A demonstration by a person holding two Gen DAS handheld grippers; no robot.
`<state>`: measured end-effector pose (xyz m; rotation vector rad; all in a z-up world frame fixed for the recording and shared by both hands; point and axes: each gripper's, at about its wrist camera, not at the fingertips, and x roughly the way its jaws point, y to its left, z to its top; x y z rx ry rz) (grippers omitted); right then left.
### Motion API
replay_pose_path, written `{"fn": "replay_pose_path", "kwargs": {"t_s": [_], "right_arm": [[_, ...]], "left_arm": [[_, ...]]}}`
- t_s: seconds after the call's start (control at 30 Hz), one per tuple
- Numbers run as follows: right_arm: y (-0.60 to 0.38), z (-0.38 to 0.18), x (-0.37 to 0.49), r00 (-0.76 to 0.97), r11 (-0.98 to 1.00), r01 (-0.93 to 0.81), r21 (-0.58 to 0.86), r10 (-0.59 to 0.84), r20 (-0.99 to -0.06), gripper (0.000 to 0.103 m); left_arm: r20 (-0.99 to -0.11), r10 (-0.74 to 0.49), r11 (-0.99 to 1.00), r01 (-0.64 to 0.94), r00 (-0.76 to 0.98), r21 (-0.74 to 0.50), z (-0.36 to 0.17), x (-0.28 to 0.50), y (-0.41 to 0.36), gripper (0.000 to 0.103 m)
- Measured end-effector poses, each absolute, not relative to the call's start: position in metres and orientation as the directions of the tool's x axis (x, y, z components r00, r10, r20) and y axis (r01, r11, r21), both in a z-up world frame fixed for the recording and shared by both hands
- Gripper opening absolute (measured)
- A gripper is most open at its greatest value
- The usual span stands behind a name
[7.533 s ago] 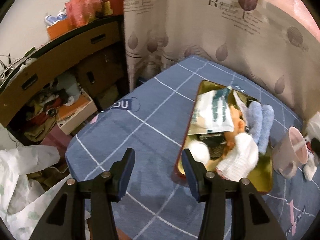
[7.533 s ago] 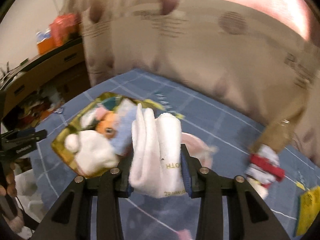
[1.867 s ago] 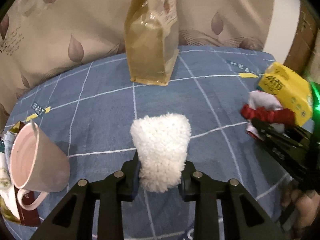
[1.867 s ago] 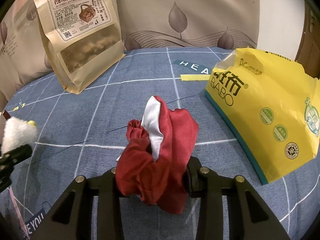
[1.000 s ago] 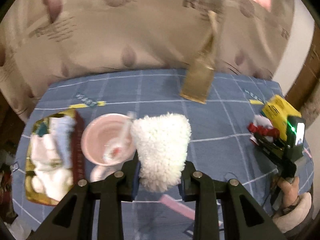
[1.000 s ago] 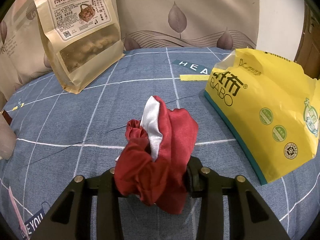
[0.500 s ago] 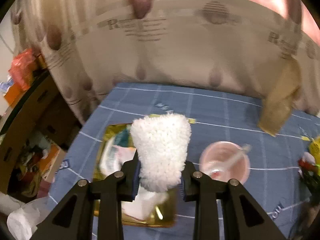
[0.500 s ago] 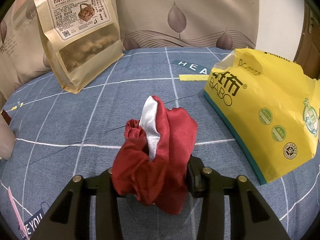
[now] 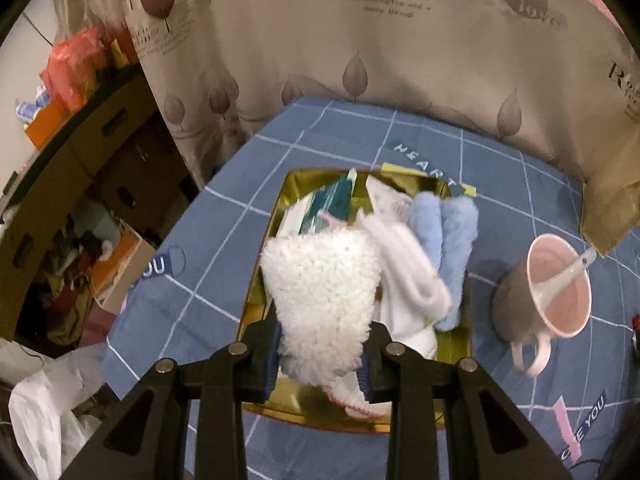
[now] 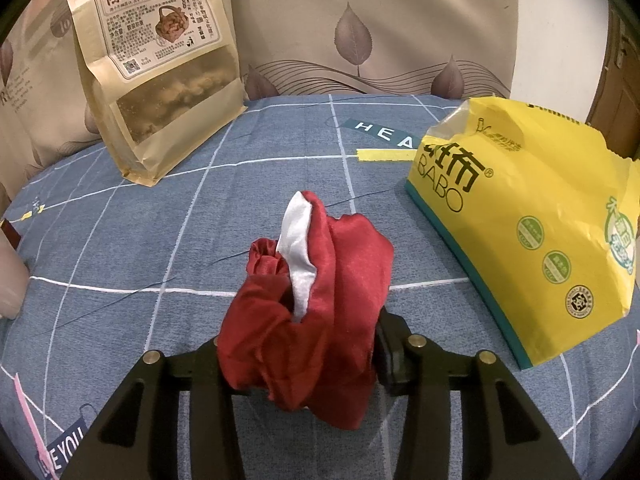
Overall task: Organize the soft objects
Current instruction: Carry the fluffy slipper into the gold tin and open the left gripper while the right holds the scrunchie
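Observation:
My left gripper (image 9: pixel 320 356) is shut on a fluffy white sock (image 9: pixel 322 296) and holds it above the gold tray (image 9: pixel 260 280). The tray holds folded white socks (image 9: pixel 408 272), a light blue fleece piece (image 9: pixel 448 240) and a white-and-teal packet (image 9: pixel 320 208). My right gripper (image 10: pixel 308 344) is shut on a crumpled red cloth (image 10: pixel 320 304) with a white patch, held low over the blue checked tablecloth (image 10: pixel 200 220).
A pink mug with a spoon (image 9: pixel 556 292) stands right of the tray. A tan snack pouch (image 10: pixel 160 80) stands at the back. A yellow tissue pack (image 10: pixel 532 216) lies right of the red cloth. The table edge drops to clutter and a cabinet (image 9: pixel 80 184) on the left.
My left gripper has swung left with the fluffy sock and come closer over the gold tray. My right gripper has barely moved with the red cloth.

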<state>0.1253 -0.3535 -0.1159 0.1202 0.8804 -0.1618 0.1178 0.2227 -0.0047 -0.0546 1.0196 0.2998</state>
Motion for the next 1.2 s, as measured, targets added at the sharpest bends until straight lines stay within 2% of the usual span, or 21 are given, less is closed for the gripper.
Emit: {"fn": "replay_pose_path", "kwargs": {"t_s": [0.23, 0.5, 0.9, 1.2], "right_arm": [[-0.352, -0.117, 0.126, 0.622, 0.980, 0.195, 0.022, -0.107, -0.776, 0.043], [-0.350, -0.116, 0.126, 0.618, 0.980, 0.201, 0.009, -0.119, -0.777, 0.044], [-0.349, -0.116, 0.126, 0.615, 0.979, 0.204, -0.005, -0.132, -0.778, 0.045], [-0.350, -0.115, 0.126, 0.614, 0.979, 0.205, -0.003, -0.131, -0.779, 0.046]], "left_arm": [[-0.870, 0.192, 0.958, -0.279, 0.455, 0.066, -0.029, 0.115, 0.233, 0.036], [-0.880, 0.156, 0.964, -0.263, 0.449, 0.037, -0.033, 0.112, 0.244, 0.055], [-0.820, 0.154, 0.971, -0.236, 0.552, 0.024, -0.007, 0.097, 0.237, 0.055], [-0.701, 0.307, 0.946, -0.286, 0.644, 0.151, 0.002, 0.064, 0.217, 0.056]]}}
